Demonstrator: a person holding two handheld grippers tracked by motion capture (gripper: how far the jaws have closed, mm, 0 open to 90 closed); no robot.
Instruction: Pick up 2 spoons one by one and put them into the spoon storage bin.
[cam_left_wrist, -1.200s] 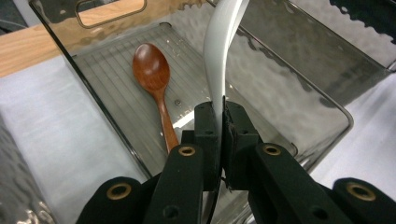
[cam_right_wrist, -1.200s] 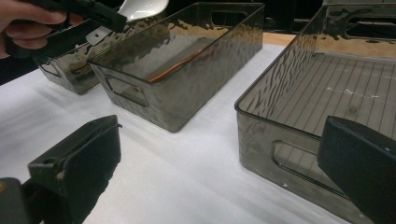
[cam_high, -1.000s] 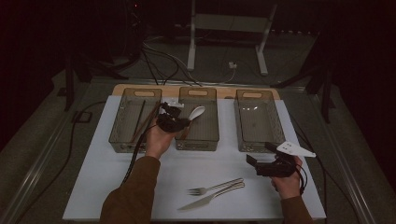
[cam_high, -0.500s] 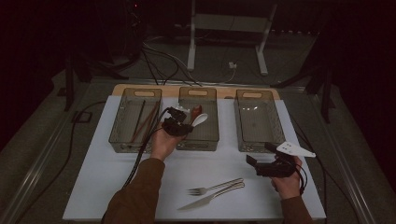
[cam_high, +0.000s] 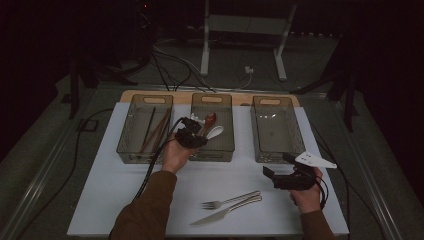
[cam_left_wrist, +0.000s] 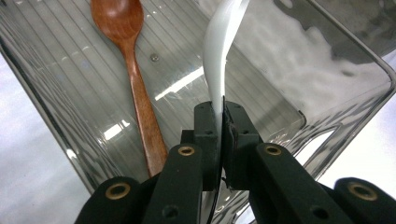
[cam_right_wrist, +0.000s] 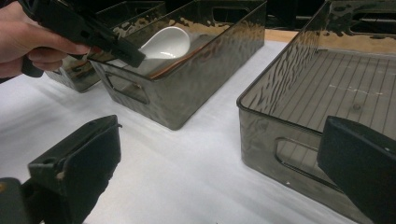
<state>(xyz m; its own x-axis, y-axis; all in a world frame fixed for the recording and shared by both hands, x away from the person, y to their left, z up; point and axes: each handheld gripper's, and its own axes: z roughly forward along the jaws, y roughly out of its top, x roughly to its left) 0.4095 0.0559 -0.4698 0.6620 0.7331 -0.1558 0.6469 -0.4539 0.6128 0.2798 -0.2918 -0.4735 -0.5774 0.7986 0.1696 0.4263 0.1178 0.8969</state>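
White spoon (cam_left_wrist: 219, 56) is clamped by the left tongs (cam_left_wrist: 220, 116) over the middle bin (cam_high: 212, 150); the thin grip may slip, striking the wooden spoon (cam_left_wrist: 128, 60). Right tongs (cam_right_wrist: 219, 168) stand apart.

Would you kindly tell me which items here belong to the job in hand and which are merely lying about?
In the job:
- white spoon, pinched in the left gripper
- middle bin beneath it
- wooden spoon already in that bin

Lying about for now:
- fork and knife on the table
- chopsticks in the left bin
- right bin
- right gripper, open
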